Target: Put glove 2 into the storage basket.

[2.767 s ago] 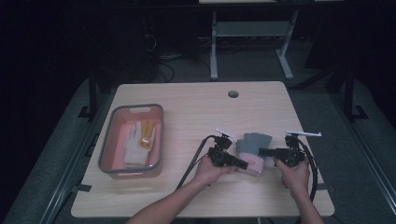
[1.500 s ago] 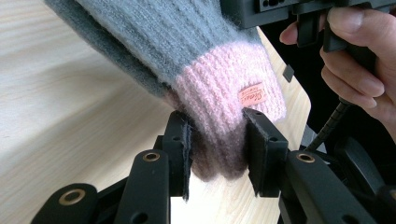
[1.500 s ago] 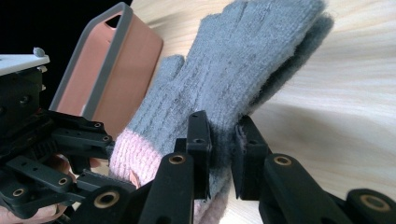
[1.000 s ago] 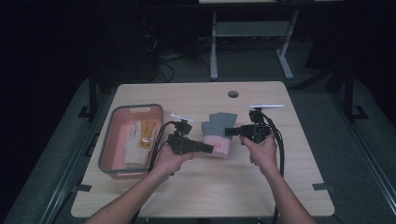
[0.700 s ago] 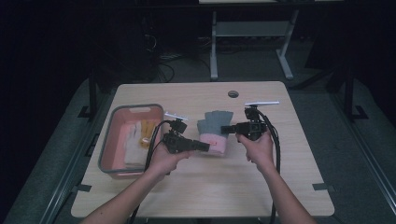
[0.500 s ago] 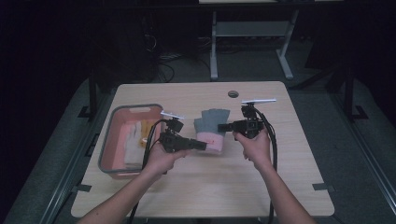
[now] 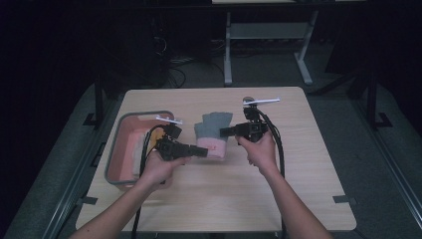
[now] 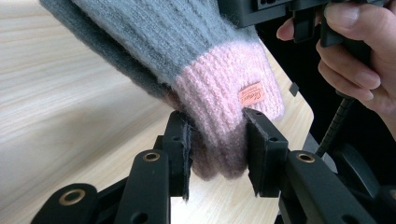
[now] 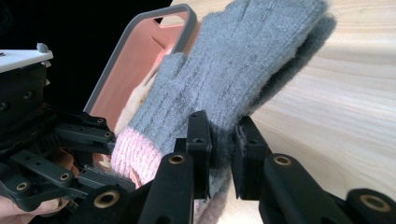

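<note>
Left gripper (image 7: 201, 151) clamped on the pink cuff of the glove (image 7: 213, 130); right gripper (image 7: 225, 131) clamped on its grey side. Glove is held between them just above the table (image 7: 209, 199), right beside the pink bin (image 7: 122, 149). Table hole (image 7: 248, 100) sits farther back.

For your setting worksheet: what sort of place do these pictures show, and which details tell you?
Probably a lab or recording workshop: a bare wooden table in a dark room, cables on the floor behind, a metal-legged bench beyond.
</note>
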Available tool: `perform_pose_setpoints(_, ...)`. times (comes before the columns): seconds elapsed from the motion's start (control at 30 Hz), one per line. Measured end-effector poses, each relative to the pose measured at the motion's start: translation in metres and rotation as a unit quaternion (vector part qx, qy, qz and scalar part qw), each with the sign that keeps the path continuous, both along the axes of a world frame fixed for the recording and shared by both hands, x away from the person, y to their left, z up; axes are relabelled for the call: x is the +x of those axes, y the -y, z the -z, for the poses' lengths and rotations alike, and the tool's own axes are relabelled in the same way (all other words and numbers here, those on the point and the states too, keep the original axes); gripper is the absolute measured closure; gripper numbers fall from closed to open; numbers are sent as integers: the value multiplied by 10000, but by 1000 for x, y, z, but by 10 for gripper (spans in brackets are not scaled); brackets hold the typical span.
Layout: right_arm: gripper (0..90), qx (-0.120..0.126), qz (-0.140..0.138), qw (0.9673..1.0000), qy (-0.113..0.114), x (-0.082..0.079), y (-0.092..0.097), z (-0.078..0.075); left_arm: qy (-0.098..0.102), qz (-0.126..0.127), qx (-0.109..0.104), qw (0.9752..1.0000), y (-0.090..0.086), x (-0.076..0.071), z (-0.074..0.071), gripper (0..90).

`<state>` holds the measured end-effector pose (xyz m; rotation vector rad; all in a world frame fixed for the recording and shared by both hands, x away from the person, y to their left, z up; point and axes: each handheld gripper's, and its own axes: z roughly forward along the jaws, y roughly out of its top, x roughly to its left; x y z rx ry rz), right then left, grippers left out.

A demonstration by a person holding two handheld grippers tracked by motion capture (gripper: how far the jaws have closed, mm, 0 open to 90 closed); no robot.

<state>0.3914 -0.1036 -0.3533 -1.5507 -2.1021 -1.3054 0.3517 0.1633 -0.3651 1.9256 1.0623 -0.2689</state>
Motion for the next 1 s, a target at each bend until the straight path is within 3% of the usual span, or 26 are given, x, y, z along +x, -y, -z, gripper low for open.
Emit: perform_pose_setpoints(1.0,787,99,-426,9990,61,17,-58,-9,79,-344,97,9993,-58,-3,-11,642)
